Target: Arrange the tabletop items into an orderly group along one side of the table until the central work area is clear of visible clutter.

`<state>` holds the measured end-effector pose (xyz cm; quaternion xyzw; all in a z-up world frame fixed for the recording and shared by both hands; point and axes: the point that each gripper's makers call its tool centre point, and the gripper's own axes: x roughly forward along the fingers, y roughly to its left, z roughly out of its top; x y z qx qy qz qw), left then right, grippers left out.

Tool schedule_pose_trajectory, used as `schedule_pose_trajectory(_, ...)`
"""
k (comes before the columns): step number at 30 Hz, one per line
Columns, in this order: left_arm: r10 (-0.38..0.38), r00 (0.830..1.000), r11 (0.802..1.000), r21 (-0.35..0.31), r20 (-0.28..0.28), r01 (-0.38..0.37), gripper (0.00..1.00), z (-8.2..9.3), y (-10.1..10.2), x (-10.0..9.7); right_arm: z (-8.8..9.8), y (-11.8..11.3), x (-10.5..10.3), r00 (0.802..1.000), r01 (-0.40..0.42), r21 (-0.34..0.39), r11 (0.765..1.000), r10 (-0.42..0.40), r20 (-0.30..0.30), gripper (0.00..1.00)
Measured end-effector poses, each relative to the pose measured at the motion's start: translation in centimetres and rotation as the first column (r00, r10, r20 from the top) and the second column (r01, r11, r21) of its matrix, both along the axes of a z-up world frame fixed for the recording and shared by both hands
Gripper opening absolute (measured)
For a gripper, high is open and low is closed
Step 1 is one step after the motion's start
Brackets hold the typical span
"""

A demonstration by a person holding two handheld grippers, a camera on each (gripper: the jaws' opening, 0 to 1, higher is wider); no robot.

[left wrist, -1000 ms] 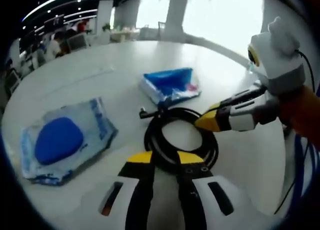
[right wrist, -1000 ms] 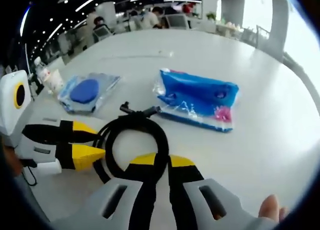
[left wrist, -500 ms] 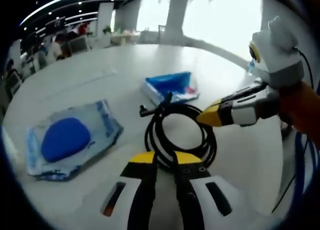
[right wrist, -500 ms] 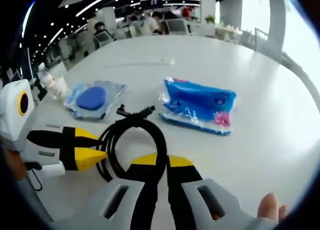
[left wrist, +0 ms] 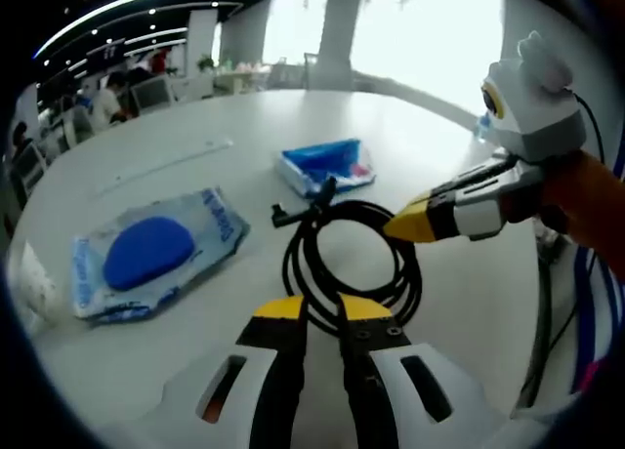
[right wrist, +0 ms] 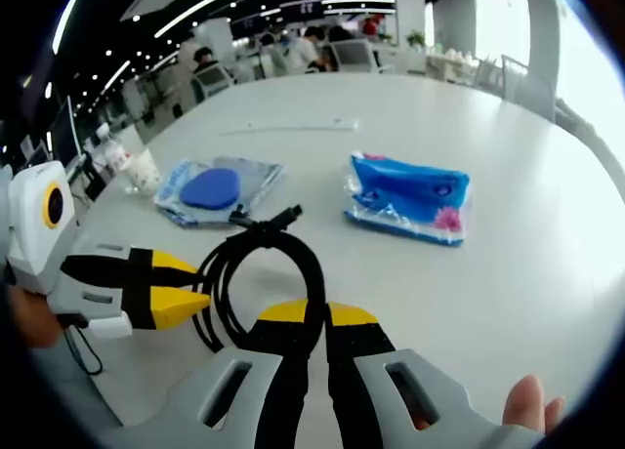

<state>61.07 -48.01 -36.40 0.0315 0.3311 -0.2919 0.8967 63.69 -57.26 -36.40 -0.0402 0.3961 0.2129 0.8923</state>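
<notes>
Where the black coiled cable lay on the white table, both grippers had hold of it: the left gripper stood with its yellow-tipped jaws clenched on the near arc of the loop, as its own view showed. In the right gripper view the right gripper was likewise clamped on the near arc of that cable, jaws pressed together around the strands.

Cable ends: two plugs stuck out at the far side of the coil, beyond the jaws.

Right gripper, seen from the left gripper view: entered from the right, tips at the right edge of the coil. Left gripper, seen from the right gripper view: entered from the left, tips at the left edge of the coil.

Blue tissue pack: ahead and right of the right gripper, just past the coil.

Clear pouch with a blue oval item: ahead and left of the left gripper, apart from the cable.

Paper cup: beyond the pouch in the right gripper view, far left.
</notes>
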Motion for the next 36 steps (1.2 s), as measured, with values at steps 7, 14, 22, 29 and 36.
schedule_pose_trajectory(7, 0.006, 0.999, 1.0, 0.015, -0.04, -0.005, 0.09, -1.2, 0.8, -1.1, -1.1, 0.8, -1.3, 0.999, -0.013, -0.004, 1.0, 0.013, -0.035, 0.05)
schedule_pose_trajectory(14, -0.003, 0.997, 0.999, 0.037, -0.072, 0.005, 0.09, -2.3, 0.8, -1.1, -2.5, 0.8, -1.6, 0.998, -0.013, -0.015, 1.0, 0.012, -0.067, 0.05)
schedule_pose_trajectory(22, -0.006, 0.996, 0.999, 0.045, -0.09, 0.01, 0.1, -2.8, 0.6, -0.9, -3.2, 0.6, -1.5, 0.996, -0.016, -0.026, 1.0, 0.013, -0.088, 0.06)
schedule_pose_trajectory(29, -0.008, 0.996, 0.999, 0.048, -0.087, 0.012, 0.09, -2.8, 0.6, -0.7, -3.3, 0.7, -1.3, 0.996, -0.028, -0.058, 0.998, 0.023, -0.085, 0.06)
schedule_pose_trajectory(36, -0.015, 0.997, 0.999, 0.04, -0.077, 0.018, 0.14, -2.7, 0.6, -0.7, -3.2, 0.5, -1.3, 0.995, -0.003, -0.03, 1.0, 0.001, -0.095, 0.08)
